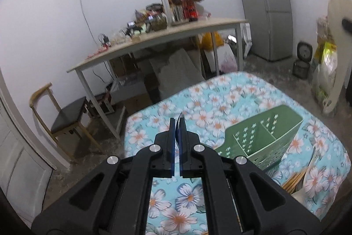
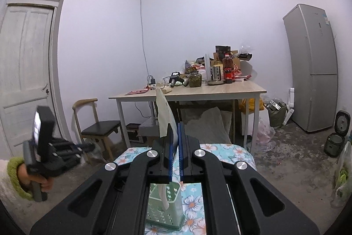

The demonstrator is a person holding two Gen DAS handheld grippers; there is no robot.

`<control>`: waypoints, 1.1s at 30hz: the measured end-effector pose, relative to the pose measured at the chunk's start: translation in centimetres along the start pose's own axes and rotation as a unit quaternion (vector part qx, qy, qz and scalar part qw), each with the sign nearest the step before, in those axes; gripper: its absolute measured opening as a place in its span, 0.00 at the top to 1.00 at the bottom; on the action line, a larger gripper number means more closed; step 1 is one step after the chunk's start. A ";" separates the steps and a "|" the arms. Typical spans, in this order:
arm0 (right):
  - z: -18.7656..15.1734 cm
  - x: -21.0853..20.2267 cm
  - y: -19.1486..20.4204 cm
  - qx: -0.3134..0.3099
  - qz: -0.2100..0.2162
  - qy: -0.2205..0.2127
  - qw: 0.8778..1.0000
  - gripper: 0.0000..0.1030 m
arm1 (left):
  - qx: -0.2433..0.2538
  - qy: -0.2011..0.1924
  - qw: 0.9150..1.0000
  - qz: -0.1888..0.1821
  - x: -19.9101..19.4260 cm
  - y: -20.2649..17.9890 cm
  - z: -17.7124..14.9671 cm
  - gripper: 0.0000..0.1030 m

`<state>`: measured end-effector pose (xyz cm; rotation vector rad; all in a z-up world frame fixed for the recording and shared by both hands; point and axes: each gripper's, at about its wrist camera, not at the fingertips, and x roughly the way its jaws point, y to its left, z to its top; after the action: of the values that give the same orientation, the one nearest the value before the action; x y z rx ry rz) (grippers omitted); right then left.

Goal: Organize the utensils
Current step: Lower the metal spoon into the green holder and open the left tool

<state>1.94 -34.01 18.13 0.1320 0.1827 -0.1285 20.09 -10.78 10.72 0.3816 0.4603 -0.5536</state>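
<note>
A: Start at our own tools. What do we have in the right gripper (image 2: 175, 124)?

B: Its jaws are pinched on a pale spatula (image 2: 164, 116). The blade stands up at 12 o'clock above the fingers, and the handle hangs down toward the green caddy (image 2: 164, 206) at 6 o'clock, directly beneath us. From this view we can't tell whether the handle tip is already inside a compartment or just in front of the rim.

A: And the left gripper (image 1: 178, 122)?

B: Its jaws are almost together with something thin and light-edged between them. It is too small for us to name, so we'd only say it looks clamped on a slim item. From there the caddy (image 1: 261, 138) sits at 3 o'clock on the flowered cloth (image 1: 198, 102), tipped back so its divided compartments face us. Chopsticks (image 1: 293, 180) and a pale spoon (image 1: 308, 171) lie loose on the cloth at 4 o'clock, just beside the caddy.

A: What could go wrong from here?

B: We judge the caddy light and already leaning. If we let the spatula drop with the handle against the rim, it could tip the caddy over or slide out onto the cloth. A tall blade standing in one compartment could also pull it sideways.
</note>
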 end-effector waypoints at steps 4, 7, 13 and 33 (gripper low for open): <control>0.4 0.8 0.1 -0.002 0.003 -0.004 1.000 0.96 | -0.012 0.005 1.000 -0.014 1.1 0.3 0.1 0.98; 0.6 1.1 0.1 -0.006 0.005 -0.003 1.000 0.96 | -0.023 -0.013 1.000 -0.009 0.1 1.2 0.5 0.98; 0.6 1.7 0.2 -0.005 0.007 0.000 1.000 0.96 | -0.018 -0.039 0.999 -0.026 -4.7 2.4 1.6 0.98; 0.9 3.2 0.3 0.009 0.024 0.015 1.000 0.96 | -0.028 0.044 0.993 -0.104 2.6 -0.4 -1.4 0.96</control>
<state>5.27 -34.26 18.41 0.1569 0.2074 -0.0812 21.39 -11.55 8.12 0.3059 0.6038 -0.7271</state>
